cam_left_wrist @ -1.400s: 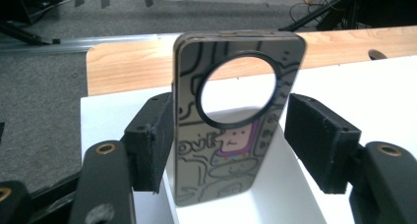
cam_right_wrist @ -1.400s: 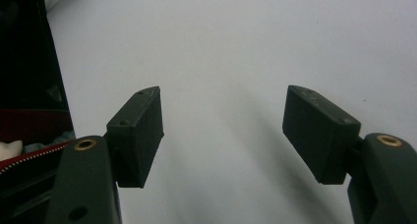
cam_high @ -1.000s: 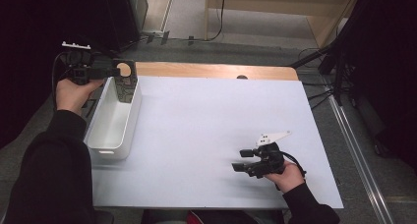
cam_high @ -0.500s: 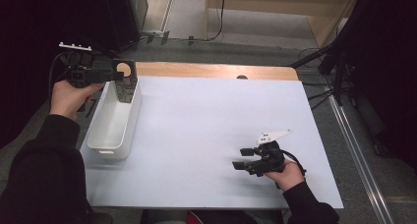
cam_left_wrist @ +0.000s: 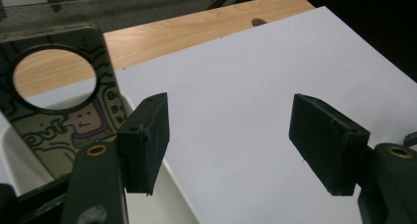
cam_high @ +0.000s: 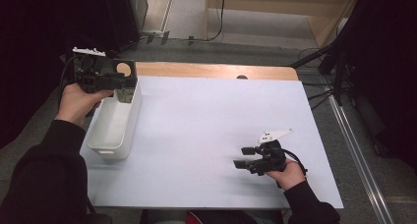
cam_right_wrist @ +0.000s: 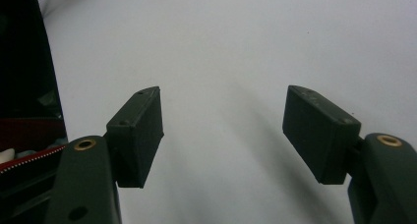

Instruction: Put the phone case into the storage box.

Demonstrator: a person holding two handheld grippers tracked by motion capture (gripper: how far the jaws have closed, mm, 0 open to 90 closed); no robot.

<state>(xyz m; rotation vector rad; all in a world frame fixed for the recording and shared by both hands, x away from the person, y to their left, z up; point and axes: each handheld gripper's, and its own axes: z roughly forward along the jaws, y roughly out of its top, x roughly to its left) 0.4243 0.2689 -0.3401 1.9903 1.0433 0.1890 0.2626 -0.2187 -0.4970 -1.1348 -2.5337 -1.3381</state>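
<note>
Dark phone case (cam_left_wrist: pixel 59 111), round cutout, cartoon print, upright in white bin (cam_high: pixel 115 130)

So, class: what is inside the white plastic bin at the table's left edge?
A dark flat card with a round hole stands leaning at the white plastic bin's far end. Its lower edge is hidden behind the wall.

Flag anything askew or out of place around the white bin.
The dark phone case with a round cutout stands tilted on end in the white bin, leaning at its far end rather than lying flat. Nothing looks spilled or damaged.
</note>
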